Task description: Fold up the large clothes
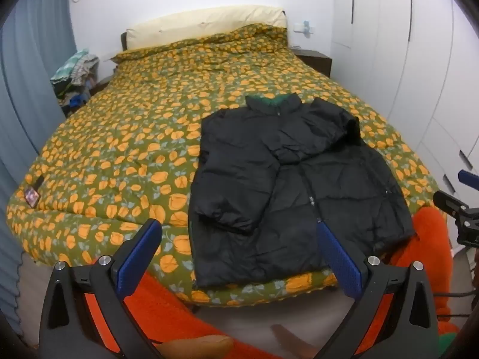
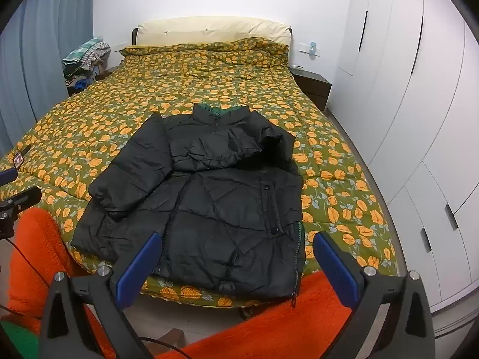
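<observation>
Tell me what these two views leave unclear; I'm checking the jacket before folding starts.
- Black jacket lining: both views, covered by its own shell.
- Its right sleeve: folded over the chest, cuff lost in shadow.
- Small dark item on the quilt: too small to identify.
- Clothes pile: blurred by distance.

Black puffer jacket point(image 1: 299, 179) lies flat on floral quilt point(image 1: 119, 149) near the bed's foot edge, collar toward the headboard, both sleeves folded in over the front. Left gripper point(image 1: 239, 254) hangs above the foot edge, jaws wide apart, nothing between blue pads point(image 1: 137, 257). Right gripper point(image 1: 461, 206) pokes in at the right edge. Cream pillow point(image 1: 203, 24) at the head, clothes pile point(image 1: 74, 74) left.
</observation>
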`<state>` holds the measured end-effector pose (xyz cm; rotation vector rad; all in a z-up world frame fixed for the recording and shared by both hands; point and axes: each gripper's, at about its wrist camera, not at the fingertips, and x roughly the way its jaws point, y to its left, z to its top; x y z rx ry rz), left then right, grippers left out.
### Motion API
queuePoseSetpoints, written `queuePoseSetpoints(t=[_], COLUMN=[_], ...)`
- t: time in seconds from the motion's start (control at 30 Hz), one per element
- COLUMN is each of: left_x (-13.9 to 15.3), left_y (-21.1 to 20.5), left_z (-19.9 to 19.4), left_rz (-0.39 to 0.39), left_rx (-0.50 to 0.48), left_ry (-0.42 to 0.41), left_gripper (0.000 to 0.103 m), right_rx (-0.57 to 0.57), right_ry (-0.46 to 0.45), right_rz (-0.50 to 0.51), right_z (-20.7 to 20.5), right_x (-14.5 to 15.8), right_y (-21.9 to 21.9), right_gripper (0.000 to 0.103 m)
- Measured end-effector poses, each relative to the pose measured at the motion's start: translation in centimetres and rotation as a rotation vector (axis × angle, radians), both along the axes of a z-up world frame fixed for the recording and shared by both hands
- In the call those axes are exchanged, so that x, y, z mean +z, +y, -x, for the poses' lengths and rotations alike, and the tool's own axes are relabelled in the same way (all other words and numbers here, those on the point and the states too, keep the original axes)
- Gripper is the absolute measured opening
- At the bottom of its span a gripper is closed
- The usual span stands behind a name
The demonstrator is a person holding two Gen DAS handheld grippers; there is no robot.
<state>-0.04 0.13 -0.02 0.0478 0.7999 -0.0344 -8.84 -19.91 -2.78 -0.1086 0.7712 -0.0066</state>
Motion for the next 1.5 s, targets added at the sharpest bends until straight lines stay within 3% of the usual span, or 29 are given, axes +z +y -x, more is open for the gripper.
queuePoseSetpoints(t=[1.5], left_x=[0.4], left_y=[0.0], left_z=[1.9], left_rz=[-0.004], left_rx=[-0.002], left_ry=[0.018], left_gripper=[0.103], right_rx=[0.020], right_ry=[0.016], right_rz=[-0.018], right_z=[2.3], right_x=[0.4], right_y=[0.8], right_gripper=[0.103])
